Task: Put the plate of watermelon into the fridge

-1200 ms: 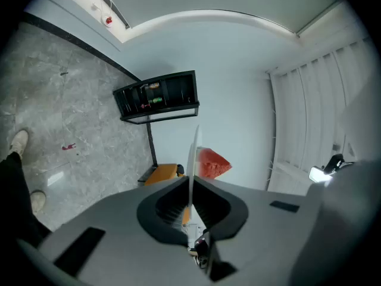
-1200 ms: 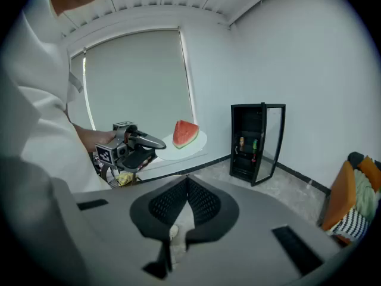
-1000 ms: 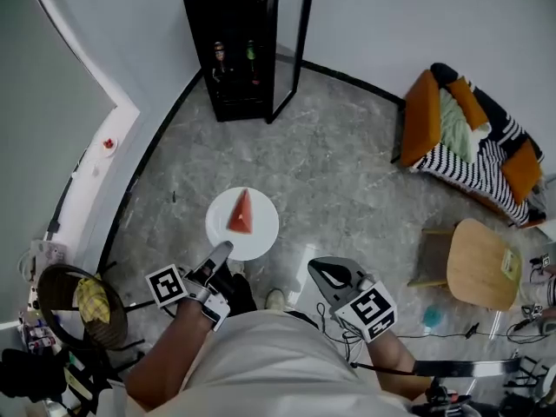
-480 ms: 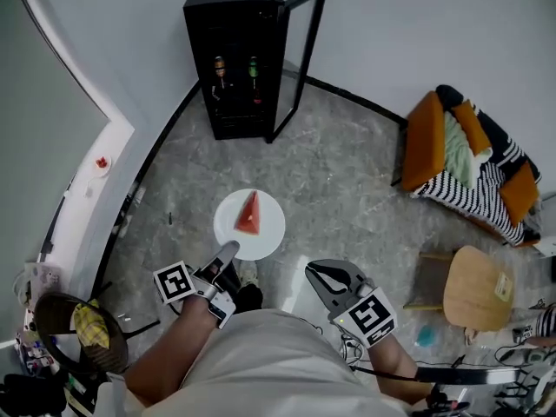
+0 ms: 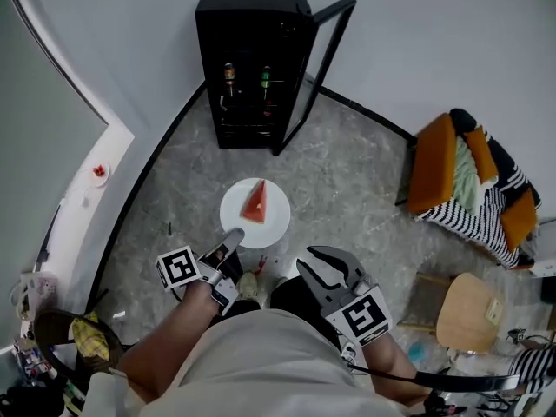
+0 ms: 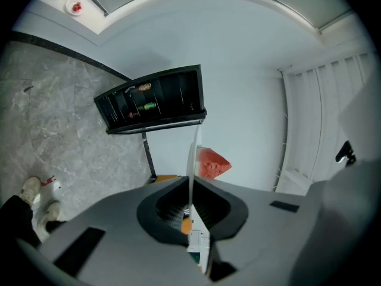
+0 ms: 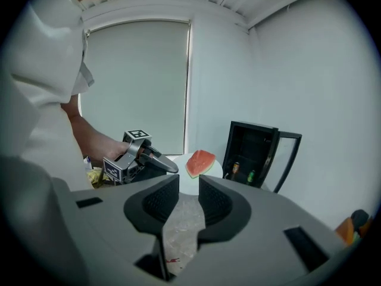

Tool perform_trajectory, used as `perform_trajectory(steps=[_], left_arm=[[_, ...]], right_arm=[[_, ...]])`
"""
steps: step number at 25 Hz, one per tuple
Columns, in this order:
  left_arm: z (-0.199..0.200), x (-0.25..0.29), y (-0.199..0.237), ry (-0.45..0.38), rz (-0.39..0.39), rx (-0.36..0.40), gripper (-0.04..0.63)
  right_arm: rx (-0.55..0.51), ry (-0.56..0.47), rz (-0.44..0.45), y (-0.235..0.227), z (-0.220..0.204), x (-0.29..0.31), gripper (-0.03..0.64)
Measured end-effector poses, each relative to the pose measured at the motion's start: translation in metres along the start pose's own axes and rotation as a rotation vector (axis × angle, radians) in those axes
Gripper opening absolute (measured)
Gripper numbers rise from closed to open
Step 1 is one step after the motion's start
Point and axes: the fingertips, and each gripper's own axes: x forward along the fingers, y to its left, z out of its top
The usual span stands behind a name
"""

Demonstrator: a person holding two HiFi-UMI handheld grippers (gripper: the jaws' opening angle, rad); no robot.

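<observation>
While the left gripper (image 5: 232,238) clamps the near rim of the plate (image 5: 274,225), holding the watermelon (image 5: 254,204) level above the floor (image 5: 347,172) short of the open fridge (image 5: 250,24), the right gripper (image 5: 323,262) is opening its jaws, empty. Stiff, light plate; the loose slice would likely slide if tilted.

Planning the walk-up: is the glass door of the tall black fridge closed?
No, the black fridge has its glass door swung wide open in the head view.

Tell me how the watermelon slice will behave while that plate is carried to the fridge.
The watermelon slice lies loose on the smooth white plate, so it probably slides if the plate tilts. The left gripper pinches only one rim edge, so the plate may pivot downward.
</observation>
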Motion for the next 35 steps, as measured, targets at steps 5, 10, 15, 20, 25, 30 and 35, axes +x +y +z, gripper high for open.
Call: perform_trajectory(steps=[5,10,15,20,25,30,35], left_arm=[[0.043,0.048,0.004,-0.065,-0.045,-0.064,0.021],[0.093,0.106,0.006,-0.139,-0.042,-0.066,0.021],[0.162,0.196,0.013,-0.226,-0.041,-0.104,0.021],[0.185,0.217,0.008,-0.293,-0.059,-0.114,0.021],[0.228,0.243,0.026,-0.339,-0.035,-0.089,0.021],[0.302,0.288,0.066,-0.376,0.015,-0.077,0.021],[0.366,0.325,0.099,-0.395,0.042,-0.081,0.021]], right_arm=[[-0.011,-0.022,0.029,-0.053,0.005,0.037,0.101],[-0.020,-0.041,0.092,-0.130,0.014,0.075,0.106],[-0.073,-0.052,0.178,-0.238,0.028,0.126,0.120],[-0.093,-0.053,0.175,-0.263,0.032,0.126,0.153],[-0.085,-0.043,0.182,-0.282,0.036,0.145,0.196],[-0.115,-0.011,0.199,-0.320,0.050,0.199,0.198],[-0.102,0.000,0.158,-0.351,0.069,0.236,0.198]])
